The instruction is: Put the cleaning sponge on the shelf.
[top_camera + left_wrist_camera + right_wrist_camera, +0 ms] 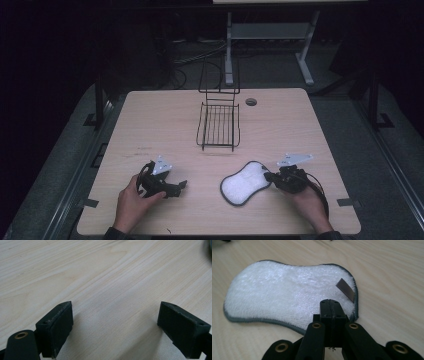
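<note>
1. The white pad (244, 182), edged in grey, is laid flat near the table's (150, 120) front edge, right of centre.
2. Its right end is pinched by the right gripper (268, 176), jaws pressed together.
3. The left gripper (183, 184) is held toward the front-left, jaws spread wide over bare wood.
4. A black wire rack (218, 125) is set toward the back edge.
</note>
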`<action>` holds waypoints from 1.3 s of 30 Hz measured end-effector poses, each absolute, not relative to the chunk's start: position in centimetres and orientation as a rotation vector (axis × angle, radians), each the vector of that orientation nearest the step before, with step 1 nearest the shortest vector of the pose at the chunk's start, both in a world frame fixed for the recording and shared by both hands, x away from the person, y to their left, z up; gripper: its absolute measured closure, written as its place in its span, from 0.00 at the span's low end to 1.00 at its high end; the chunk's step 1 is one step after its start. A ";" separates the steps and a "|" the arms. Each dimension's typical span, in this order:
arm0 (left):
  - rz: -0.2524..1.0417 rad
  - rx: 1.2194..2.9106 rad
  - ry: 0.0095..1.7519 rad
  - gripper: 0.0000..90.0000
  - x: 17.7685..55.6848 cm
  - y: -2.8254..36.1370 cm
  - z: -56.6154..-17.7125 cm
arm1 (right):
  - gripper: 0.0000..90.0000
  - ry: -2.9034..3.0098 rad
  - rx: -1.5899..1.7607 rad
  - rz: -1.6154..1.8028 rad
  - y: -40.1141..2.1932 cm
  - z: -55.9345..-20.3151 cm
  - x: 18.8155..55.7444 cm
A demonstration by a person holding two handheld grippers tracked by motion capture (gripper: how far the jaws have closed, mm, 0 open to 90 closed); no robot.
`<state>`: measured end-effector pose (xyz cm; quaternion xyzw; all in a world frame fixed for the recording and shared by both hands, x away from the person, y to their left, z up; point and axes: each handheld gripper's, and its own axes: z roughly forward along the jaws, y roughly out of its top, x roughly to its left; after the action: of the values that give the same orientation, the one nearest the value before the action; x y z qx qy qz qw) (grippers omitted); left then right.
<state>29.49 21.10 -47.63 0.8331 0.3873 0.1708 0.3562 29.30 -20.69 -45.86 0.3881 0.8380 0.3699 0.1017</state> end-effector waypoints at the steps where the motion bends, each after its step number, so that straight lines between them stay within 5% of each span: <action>1: 0.441 2.151 1.000 0.14 29.5 21.1 -47.6 | 1.00 2.475 1.145 1.087 -20.7 -45.9 29.5; 19: 0.441 2.151 1.001 0.14 29.5 21.1 -47.6 | 1.00 2.429 1.125 1.156 -20.5 -44.7 29.8; 39: 0.441 2.151 1.000 0.14 29.5 21.1 -47.6 | 1.00 2.636 0.907 1.223 -13.0 -44.9 25.2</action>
<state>29.49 21.10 -47.64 0.8330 0.3874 0.1708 0.3562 25.18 -13.04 -44.91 0.2975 0.8650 0.4012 0.0488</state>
